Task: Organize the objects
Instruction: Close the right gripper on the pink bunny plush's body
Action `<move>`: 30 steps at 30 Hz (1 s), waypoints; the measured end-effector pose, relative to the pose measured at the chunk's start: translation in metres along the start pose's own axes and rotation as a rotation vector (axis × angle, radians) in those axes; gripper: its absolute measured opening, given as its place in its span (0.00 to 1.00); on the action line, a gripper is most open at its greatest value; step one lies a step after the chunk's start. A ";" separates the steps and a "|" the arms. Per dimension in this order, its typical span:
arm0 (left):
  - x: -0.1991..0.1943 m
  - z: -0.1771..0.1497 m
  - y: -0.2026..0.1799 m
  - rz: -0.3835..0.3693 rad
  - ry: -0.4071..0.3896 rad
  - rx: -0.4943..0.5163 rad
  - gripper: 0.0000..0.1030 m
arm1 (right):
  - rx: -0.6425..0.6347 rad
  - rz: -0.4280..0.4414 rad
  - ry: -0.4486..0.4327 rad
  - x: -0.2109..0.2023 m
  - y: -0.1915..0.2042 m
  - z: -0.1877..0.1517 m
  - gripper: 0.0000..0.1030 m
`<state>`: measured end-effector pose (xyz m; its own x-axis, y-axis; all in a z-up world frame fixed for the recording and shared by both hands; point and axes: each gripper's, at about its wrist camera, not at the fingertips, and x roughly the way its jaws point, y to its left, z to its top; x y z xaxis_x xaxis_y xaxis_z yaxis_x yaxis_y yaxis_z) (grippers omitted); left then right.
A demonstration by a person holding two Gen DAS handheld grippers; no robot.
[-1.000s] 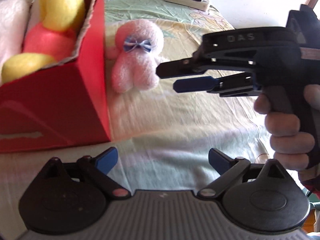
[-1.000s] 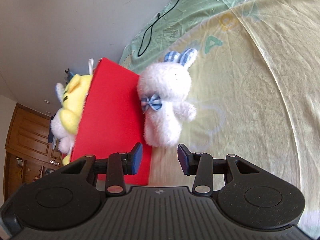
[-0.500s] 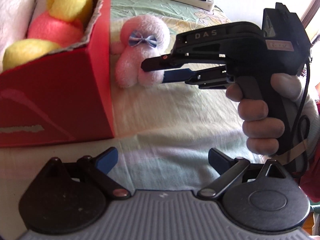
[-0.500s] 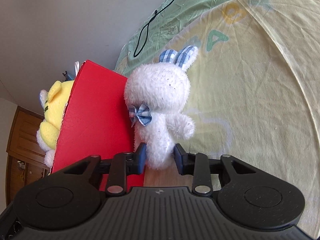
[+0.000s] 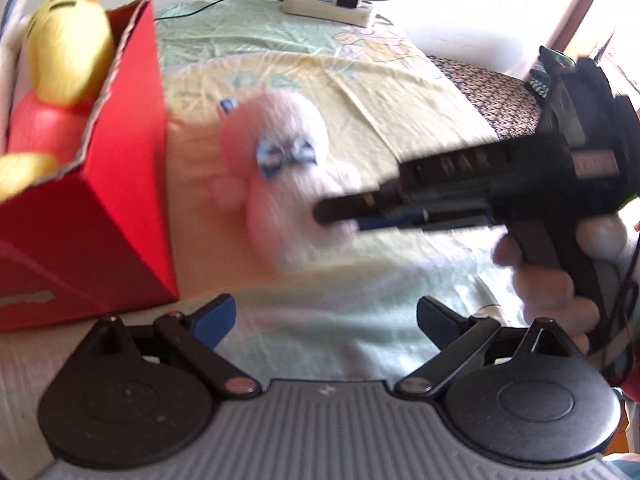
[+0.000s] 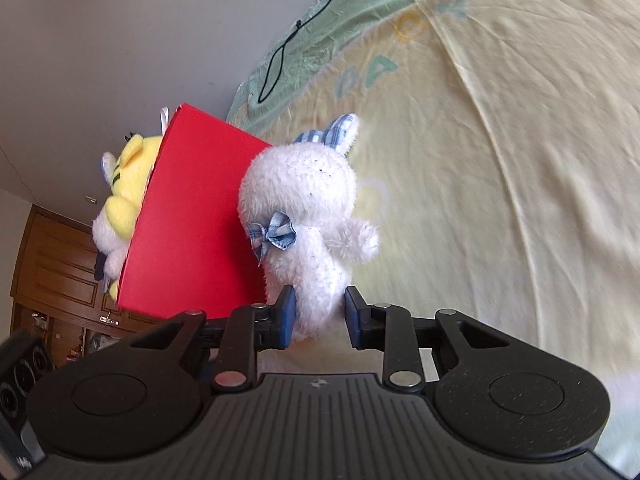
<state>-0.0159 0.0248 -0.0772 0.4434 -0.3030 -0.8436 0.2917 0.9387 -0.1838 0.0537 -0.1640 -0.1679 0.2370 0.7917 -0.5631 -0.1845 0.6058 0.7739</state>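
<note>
From my left wrist camera I see the left gripper [image 5: 325, 316] with its jaws spread wide and nothing between them, hanging over the pale sheet [image 5: 400, 80] in front of the red box [image 5: 120, 208]. This view alone looks down into the box, where a yellow plush [image 5: 70, 48] sits over something pink, and it alone shows the right gripper [image 5: 340, 216] from the side, held in a hand [image 5: 552, 276], its fingers closed in on the lower body of the white bunny [image 5: 280, 184]; that whole area is smeared by motion blur. A power strip [image 5: 326, 2] lies at the far edge of the sheet. Here the bunny sits just right of the box, head toward the far side, its blue bow [image 5: 286, 156] facing me. From my right wrist camera the picture is sharp and rolled sideways: the bunny's lower end sits squarely between my two blue pads [image 6: 286, 316], which press narrow against its fur on both sides. Its long axis runs straight out along the fingers, checked ears [image 6: 334, 130] farthest from the camera, bow turned toward the box wall, which looks to touch its back. One stubby arm sticks out on the open side. Only this view shows the wooden cabinet [image 6: 52, 280] behind the box.
</note>
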 end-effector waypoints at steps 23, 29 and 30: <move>0.044 0.049 0.004 0.009 -0.001 -0.090 0.84 | 0.105 0.130 -0.045 0.000 -0.027 0.032 0.41; 0.054 0.054 0.013 0.012 0.017 -0.128 0.84 | 0.144 0.206 0.009 0.018 -0.028 0.036 0.44; 0.054 0.054 0.013 0.017 0.019 -0.126 0.84 | 0.154 0.219 0.020 0.021 -0.028 0.036 0.44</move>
<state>0.0580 0.0116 -0.0979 0.4311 -0.2852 -0.8560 0.1750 0.9571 -0.2308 0.0986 -0.1670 -0.1909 0.1883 0.9048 -0.3820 -0.0814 0.4020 0.9120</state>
